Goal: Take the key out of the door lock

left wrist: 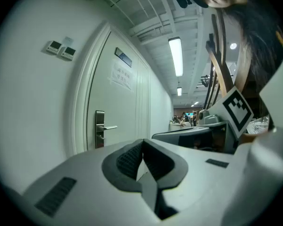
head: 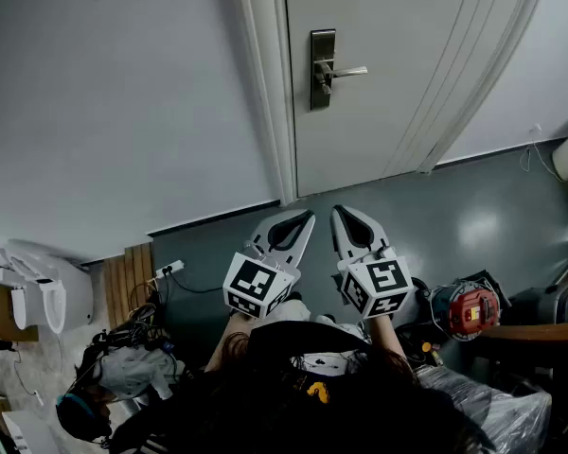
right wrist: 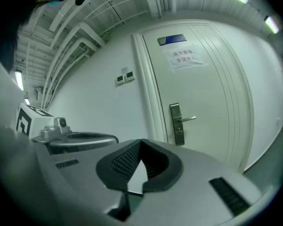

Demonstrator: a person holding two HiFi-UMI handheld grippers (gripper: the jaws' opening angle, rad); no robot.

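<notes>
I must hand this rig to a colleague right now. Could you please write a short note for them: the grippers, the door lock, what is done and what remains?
Left gripper: shut, empty, held low before the door.
Right gripper: shut, empty, beside the left one.
Lock plate with lever handle: near the door's left edge, far from both grippers.
Key: too small to make out.
Done: nothing yet; no gripper touches the lock.
To do: approach the lock, open one gripper, grip the key, pull it out.
</notes>
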